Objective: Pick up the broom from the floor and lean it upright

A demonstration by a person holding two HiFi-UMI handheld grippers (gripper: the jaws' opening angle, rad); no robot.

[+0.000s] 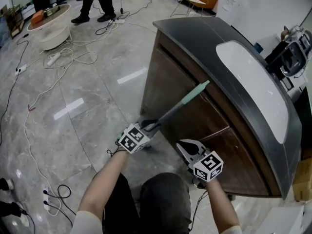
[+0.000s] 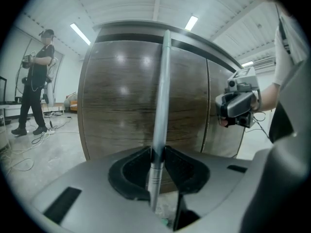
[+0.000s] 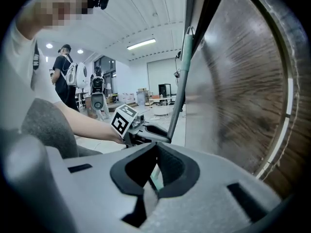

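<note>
Nearest, your knees in dark grey trousers (image 1: 163, 199) fill the bottom of the head view; both forearms reach forward over them.

Your left gripper (image 1: 148, 126) is clamped on the dark grey metal-handled broom (image 1: 170, 112); the left gripper view shows both black pads pressed on the shaft low down, shaft running straight up between them. Your right gripper (image 1: 183, 146) sits just right of it, apart from the handle; in the right gripper view its pad tips meet with nothing between them, so closed and empty; the pale sliver showing below the pads can't be identified.

The broom is off the grey marble floor (image 1: 87, 111) where you hold it; the handle slants up and away to the right from the left gripper, ending in a pale green grip; the brush end is not visible. That grip lies against or just beside the front of the curved dark wood-panelled counter (image 1: 165, 77), near its black top edge; contact can't be confirmed. The counter top is dark with a white oval panel.

Further out, white cables (image 1: 73, 57) and a white power strip (image 1: 53, 58) trail over the floor to the left. Beyond them is a round white low table (image 1: 51, 30); next to it a person in dark clothes (image 1: 95, 4) stands at the far edge of the head view.
</note>
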